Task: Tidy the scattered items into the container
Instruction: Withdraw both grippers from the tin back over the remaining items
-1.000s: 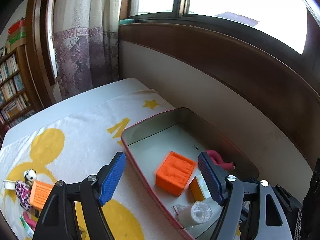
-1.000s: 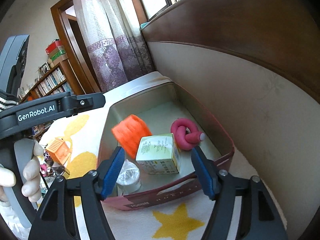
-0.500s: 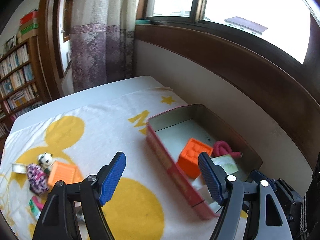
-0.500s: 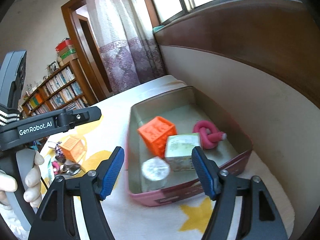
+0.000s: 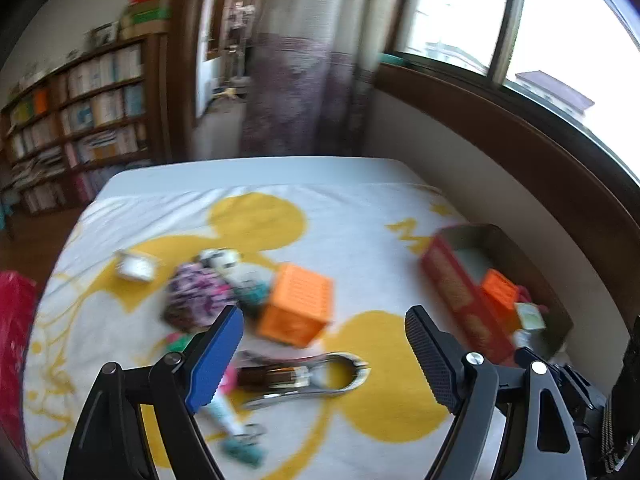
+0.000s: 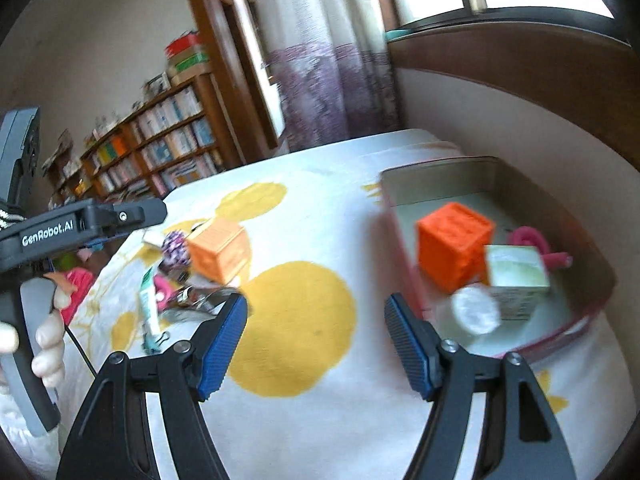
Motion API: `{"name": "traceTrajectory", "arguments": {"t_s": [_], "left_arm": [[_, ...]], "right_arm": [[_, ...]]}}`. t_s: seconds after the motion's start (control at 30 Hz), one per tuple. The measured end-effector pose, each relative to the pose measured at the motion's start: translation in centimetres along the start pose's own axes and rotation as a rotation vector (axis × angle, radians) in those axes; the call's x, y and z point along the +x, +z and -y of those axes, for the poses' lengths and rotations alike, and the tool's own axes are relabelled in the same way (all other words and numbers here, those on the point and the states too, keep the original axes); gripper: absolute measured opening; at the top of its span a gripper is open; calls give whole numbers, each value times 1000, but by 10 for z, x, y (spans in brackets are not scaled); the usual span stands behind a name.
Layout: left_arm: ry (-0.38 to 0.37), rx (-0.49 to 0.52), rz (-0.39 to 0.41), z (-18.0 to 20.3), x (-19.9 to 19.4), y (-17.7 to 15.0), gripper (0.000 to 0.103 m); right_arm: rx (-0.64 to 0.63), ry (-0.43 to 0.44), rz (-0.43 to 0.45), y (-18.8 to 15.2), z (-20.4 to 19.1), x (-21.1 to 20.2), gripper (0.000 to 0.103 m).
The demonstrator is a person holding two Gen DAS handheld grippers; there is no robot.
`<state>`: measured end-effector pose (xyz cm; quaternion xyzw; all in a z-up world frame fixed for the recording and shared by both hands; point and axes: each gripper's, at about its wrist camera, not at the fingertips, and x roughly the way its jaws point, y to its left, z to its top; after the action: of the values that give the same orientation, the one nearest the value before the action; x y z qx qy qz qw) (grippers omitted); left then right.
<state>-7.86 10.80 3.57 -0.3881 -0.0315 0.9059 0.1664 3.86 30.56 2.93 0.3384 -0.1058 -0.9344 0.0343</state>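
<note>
A pink tin box (image 5: 460,292) (image 6: 592,264) on the bed holds an orange cube (image 6: 454,250), a pale carton (image 6: 516,280), a pink loop (image 6: 532,240) and a clear cup (image 6: 476,312). Scattered items lie to its left: an orange cube (image 5: 298,310) (image 6: 220,252), a patterned pouch (image 5: 194,300), a small panda toy (image 5: 224,258), metal scissors (image 5: 304,374), a tube (image 6: 147,300). My left gripper (image 5: 324,356) is open and empty above the scissors. My right gripper (image 6: 316,332) is open and empty, between the pile and the box.
The bed cover (image 5: 360,248) is white with yellow shapes. A padded wall (image 5: 500,160) runs along the right, behind the box. A small white tray (image 5: 134,266) lies at the pile's far left. A bookcase (image 6: 152,156) and a doorway stand beyond the bed.
Both grippers have swung left, away from the box and toward the scattered pile. The pile now sits central in the left wrist view. Both stay open and empty.
</note>
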Motion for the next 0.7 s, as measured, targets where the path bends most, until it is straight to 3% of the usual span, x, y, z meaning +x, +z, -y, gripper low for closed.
{"name": "traceTrajectory", "arguments": {"t_s": [0.3,0.63,0.67,0.7], "left_arm": [[98,-133,-80,-72,19,-31,85],[111,-125,-147,-76,54,-59,84],[110,-126,-151,-76,57,-61,83],[108,-127,-155,-76,60,-61,75]], "right_arm": [[-50,30,-57,-11,-34,19,78],[-66,19,-94,-14,-45,28,78],[-64,18,-97,-15,-45,29,78],[-64,18,-100,-15,-45,30,78]]}}
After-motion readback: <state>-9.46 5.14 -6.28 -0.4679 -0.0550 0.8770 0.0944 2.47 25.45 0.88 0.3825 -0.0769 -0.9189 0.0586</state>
